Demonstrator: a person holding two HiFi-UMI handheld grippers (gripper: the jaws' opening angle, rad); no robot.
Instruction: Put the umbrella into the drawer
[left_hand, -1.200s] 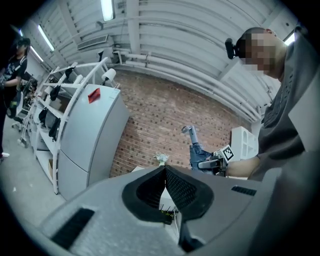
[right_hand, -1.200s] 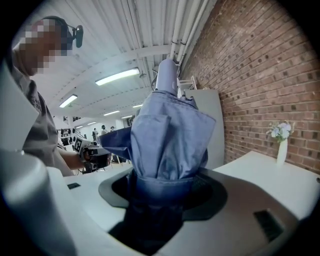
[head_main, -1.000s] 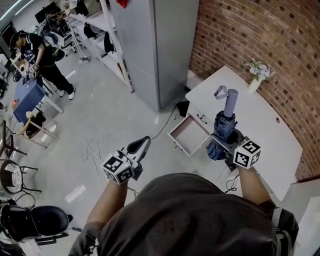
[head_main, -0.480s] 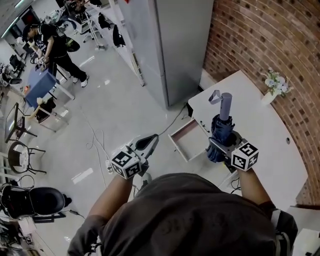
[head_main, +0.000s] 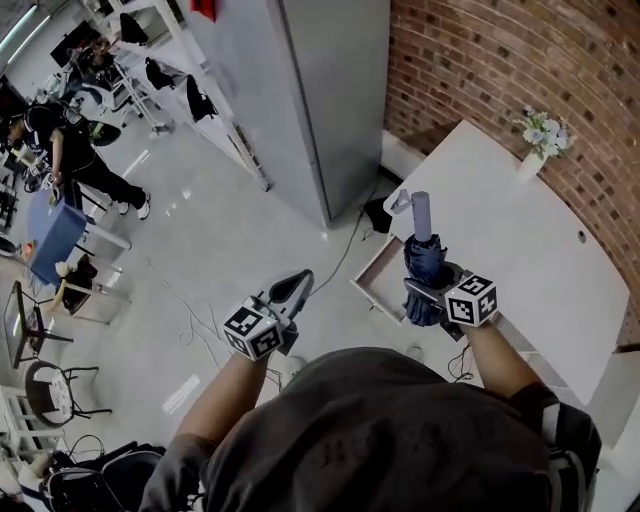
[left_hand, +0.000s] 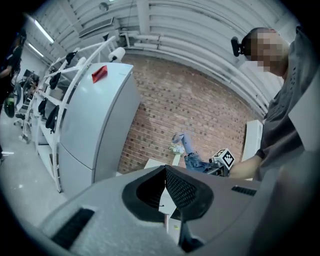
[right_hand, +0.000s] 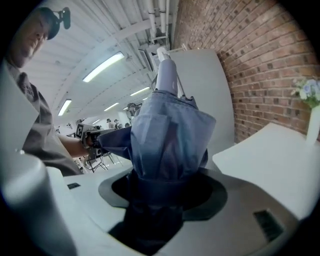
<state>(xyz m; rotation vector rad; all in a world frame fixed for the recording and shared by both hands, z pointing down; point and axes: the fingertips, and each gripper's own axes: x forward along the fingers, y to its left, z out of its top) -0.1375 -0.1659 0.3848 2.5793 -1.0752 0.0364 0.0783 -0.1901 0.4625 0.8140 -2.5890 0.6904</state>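
A folded blue umbrella (head_main: 424, 262) with a pale grey handle (head_main: 420, 214) stands upright in my right gripper (head_main: 428, 290), which is shut on its lower part. It hangs over the right side of the open white drawer (head_main: 374, 276) at the front of the white table (head_main: 520, 235). In the right gripper view the umbrella (right_hand: 169, 131) fills the space between the jaws of that gripper (right_hand: 159, 192). My left gripper (head_main: 297, 284) hovers over the floor, left of the drawer. Its jaws meet with nothing between them, as the left gripper view (left_hand: 166, 189) shows.
A tall grey cabinet (head_main: 315, 90) stands behind the drawer against the brick wall (head_main: 520, 50). A vase of flowers (head_main: 540, 135) sits at the table's far corner. Cables (head_main: 200, 310) trail over the floor. At far left a person (head_main: 70, 150) stands by a blue table.
My right gripper has brought the umbrella down and leftward, so it now overlaps the open drawer. The left gripper has shifted slightly and stays shut.
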